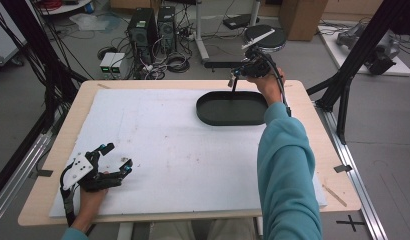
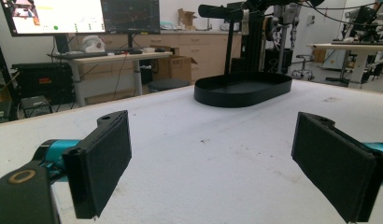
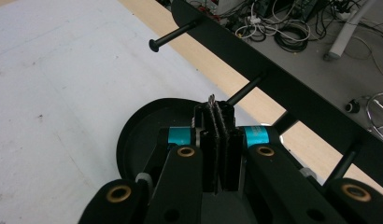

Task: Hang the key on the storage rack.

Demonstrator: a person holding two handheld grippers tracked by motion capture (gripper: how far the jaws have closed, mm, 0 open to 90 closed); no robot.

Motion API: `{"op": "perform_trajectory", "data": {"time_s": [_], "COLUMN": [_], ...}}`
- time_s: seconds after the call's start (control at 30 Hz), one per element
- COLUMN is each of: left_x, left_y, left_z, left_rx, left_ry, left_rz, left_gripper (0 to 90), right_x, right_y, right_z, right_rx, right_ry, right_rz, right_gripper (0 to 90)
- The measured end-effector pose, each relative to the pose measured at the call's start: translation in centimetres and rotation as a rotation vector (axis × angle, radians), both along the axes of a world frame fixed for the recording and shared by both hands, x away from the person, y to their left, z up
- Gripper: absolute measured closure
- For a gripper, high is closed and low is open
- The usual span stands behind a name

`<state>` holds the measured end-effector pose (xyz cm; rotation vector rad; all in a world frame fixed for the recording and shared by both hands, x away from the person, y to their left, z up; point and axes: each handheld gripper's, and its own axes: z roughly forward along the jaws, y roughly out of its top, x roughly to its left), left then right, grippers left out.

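Right gripper view: the right gripper (image 3: pixel 216 109), shut on a thin metal piece (image 3: pixel 211 99), hovers over the black tray (image 3: pixel 133 135); a loose pinch could drop it outside. Left gripper (image 2: pixel 208 163) rests wide open, empty.

We hold the right gripper (image 1: pixel 236 75) above the far rim of the black tray (image 1: pixel 232 108) near the table's (image 1: pixel 43 175) far right corner; our left gripper (image 1: pixel 113 159) rests open near the left corner.

Even, soft overhead room light falls on my counter (image 1: pixel 313 165). Shadows are faint. All three pictures look slightly soft and grainy.
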<state>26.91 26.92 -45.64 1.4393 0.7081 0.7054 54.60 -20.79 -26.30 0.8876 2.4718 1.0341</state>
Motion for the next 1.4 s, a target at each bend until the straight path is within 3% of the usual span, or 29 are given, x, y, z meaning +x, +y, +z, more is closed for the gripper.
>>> {"op": "perform_trajectory", "data": {"time_s": [0.73,1.07,1.4], "left_x": [0.0,0.0,0.0], "left_y": [0.0,0.0,0.0], "left_z": [0.0,0.0,0.0], "left_rx": [-0.002,0.0,-0.001], "left_ry": [-0.002,-0.001,-0.001], "left_rz": [0.0,0.0,0.001], "left_gripper": [12.5,12.5,12.5], "right_x": [0.5,0.8,1.1], "right_y": [-0.1,-0.3,-0.3], "right_z": [-0.5,-0.6,-0.8], "right_rx": [-0.002,0.01,-0.01], "right_ry": [-0.005,-0.021,-0.061], "right_rz": [-0.027,-0.025,-0.016], "right_gripper": [89.2,89.0,87.4]}}
